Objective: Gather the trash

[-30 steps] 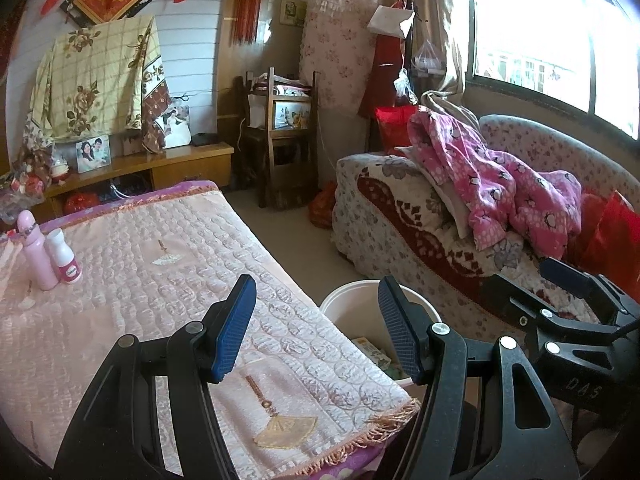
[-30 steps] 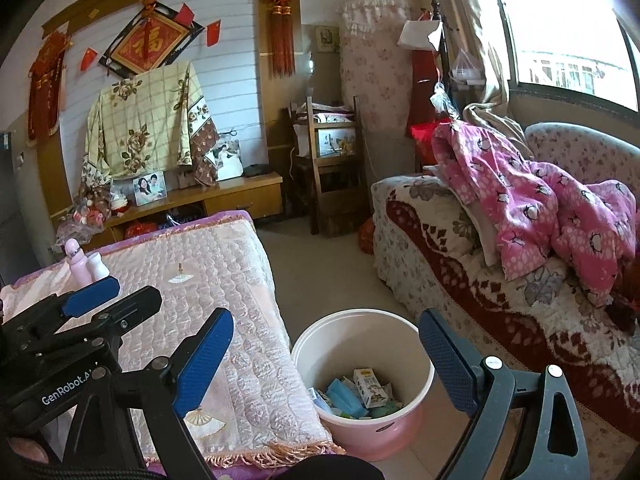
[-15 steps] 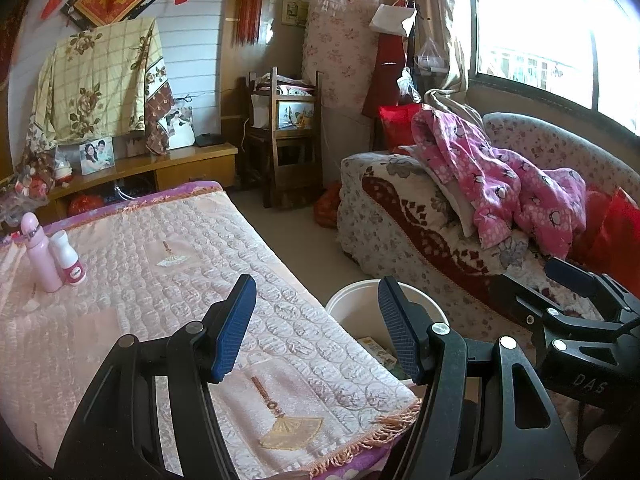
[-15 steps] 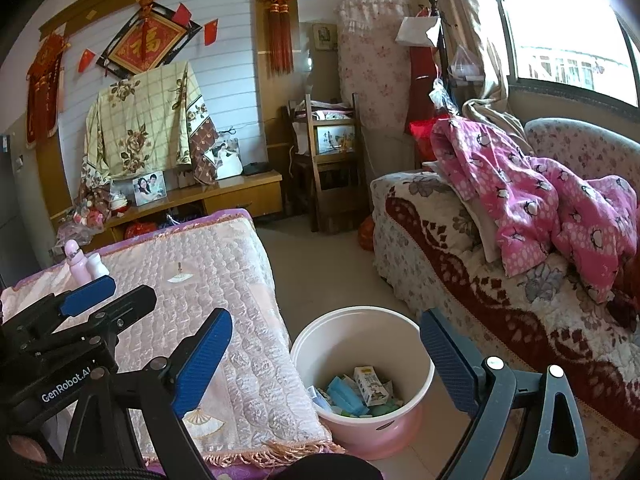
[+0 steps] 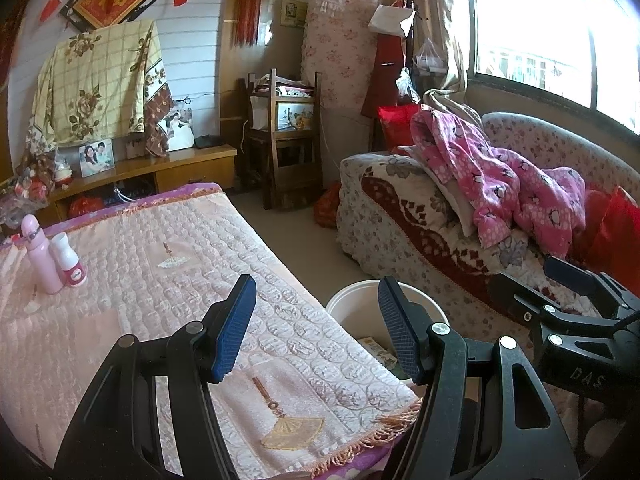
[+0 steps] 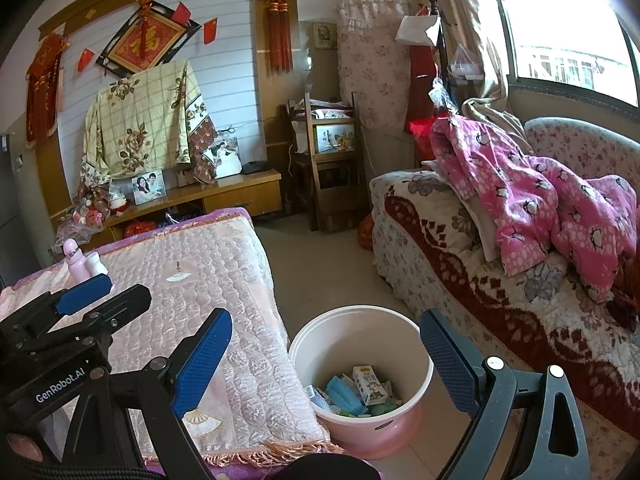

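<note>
A: Left wrist view. What's around?

B: Table with pink quilted cover (image 5: 132, 280) fills the left half. Pink bottle (image 5: 39, 258) and small white bottle (image 5: 70, 258) stand touching at 9 o'clock. Sofa (image 5: 404, 236) at 3 o'clock, pink pyjamas (image 5: 500, 184) piled on it. Trash bin (image 5: 354, 308) on the floor between table and sofa, at about 5 o'clock, rim half hidden behind the right finger of the left gripper (image 5: 316, 328).

A: Tongs?

B: Left gripper's jaws parted, nothing between them, hanging over the table's near corner. Right gripper (image 5: 576, 292) shows at 4 o'clock, beside the sofa edge.

A: Right wrist view?

B: Bin (image 6: 360, 376) dead centre-low, 6 o'clock, just beside the table's fringe. Inside: small carton (image 6: 370, 384), blue wrappers (image 6: 340, 394). Nothing blocks the opening. Wooden chair (image 6: 332, 160) at 12 o'clock, clear of it.

A: Right tongs?

B: Right gripper (image 6: 326, 354) spread wide and empty, tilted down, fingers framing the bin. Left gripper (image 6: 80, 292) at 9 o'clock above the table.
</note>
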